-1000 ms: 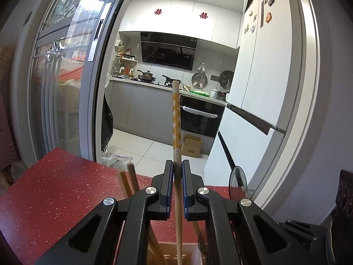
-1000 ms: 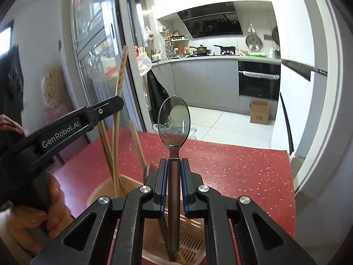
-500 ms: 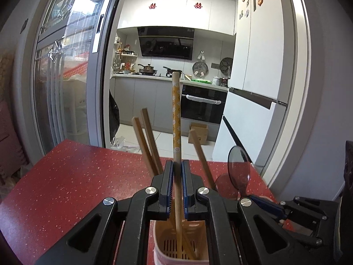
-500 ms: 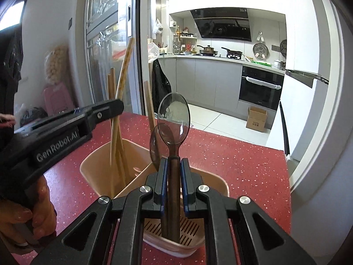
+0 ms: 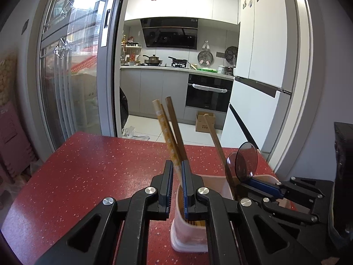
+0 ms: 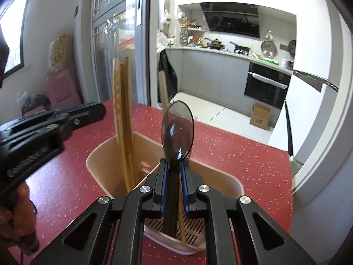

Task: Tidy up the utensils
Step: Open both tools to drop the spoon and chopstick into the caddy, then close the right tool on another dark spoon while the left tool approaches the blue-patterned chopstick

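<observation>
A pink utensil holder (image 5: 220, 182) (image 6: 99, 156) stands on the red table (image 5: 88, 165). Wooden chopsticks (image 5: 167, 132) (image 6: 121, 110) stand in its left compartment, leaning. My left gripper (image 5: 177, 170) is open, its jaws apart around the patterned chopstick, which leans free. My right gripper (image 6: 173, 167) is open around the handle of a dark spoon (image 6: 177, 130) that stands in the right compartment, beside another spoon and a chopstick (image 6: 163, 88). The spoons (image 5: 245, 162) also show in the left wrist view.
The table's far edge (image 5: 154, 138) faces a kitchen doorway with a glass sliding door (image 5: 72, 77) on the left and a white fridge (image 5: 264, 77) on the right. A cardboard box (image 5: 205, 122) sits on the kitchen floor.
Both grippers have opened and let go: the patterned chopstick dropped into the holder and leans left; the spoon now stands in the holder. Both grippers sit lower and closer to the holder.
</observation>
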Demonstrator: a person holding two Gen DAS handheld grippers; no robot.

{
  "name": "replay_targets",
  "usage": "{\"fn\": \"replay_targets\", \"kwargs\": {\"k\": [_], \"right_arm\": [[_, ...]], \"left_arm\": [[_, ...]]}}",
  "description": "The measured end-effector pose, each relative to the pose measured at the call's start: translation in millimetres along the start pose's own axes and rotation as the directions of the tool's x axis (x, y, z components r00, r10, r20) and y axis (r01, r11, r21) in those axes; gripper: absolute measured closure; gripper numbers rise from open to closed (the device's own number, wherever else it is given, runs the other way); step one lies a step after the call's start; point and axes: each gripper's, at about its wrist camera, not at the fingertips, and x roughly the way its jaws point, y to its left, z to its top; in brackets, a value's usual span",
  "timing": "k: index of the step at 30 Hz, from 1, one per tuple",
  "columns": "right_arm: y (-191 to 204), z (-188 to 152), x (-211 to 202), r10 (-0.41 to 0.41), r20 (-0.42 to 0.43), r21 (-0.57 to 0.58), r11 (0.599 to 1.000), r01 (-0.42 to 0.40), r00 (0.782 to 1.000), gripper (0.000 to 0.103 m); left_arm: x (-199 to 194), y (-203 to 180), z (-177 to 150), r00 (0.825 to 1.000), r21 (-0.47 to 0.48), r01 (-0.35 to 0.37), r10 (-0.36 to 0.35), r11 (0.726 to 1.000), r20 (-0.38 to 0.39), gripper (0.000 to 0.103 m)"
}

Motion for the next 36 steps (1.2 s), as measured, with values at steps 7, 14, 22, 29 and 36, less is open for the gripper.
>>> {"fn": "replay_targets", "kwargs": {"k": [7, 14, 22, 29, 36], "right_arm": [[-1, 2, -17, 0.004, -0.007, 0.040, 0.999, -0.003, 1.000, 0.061], [4, -2, -52, 0.021, -0.024, 0.115, 0.993, -0.019, 0.999, 0.043], [22, -47, -81, 0.061, -0.140, 0.240, 0.970, -0.026, 0.988, 0.029], [31, -111, -98, 0.025, -0.272, 0.379, 0.922, 0.083, 0.962, 0.026], [40, -150, -107, 0.013, -0.341, 0.412, 0.901, 0.137, 0.940, 0.022]], "left_arm": [[-23, 15, -14, 0.997, -0.002, 0.000, 0.000, 1.000, -0.073, 0.067], [-52, 32, -34, 0.986, -0.001, -0.020, 0.020, 1.000, -0.168, 0.067], [-86, 40, -80, 0.952, 0.000, -0.011, 0.011, 1.000, -0.305, 0.067], [-117, 33, -120, 0.935, 0.026, -0.010, 0.018, 1.000, -0.354, 0.067], [-143, 29, -156, 0.911, 0.020, -0.012, 0.019, 1.000, -0.413, 0.067]]}}
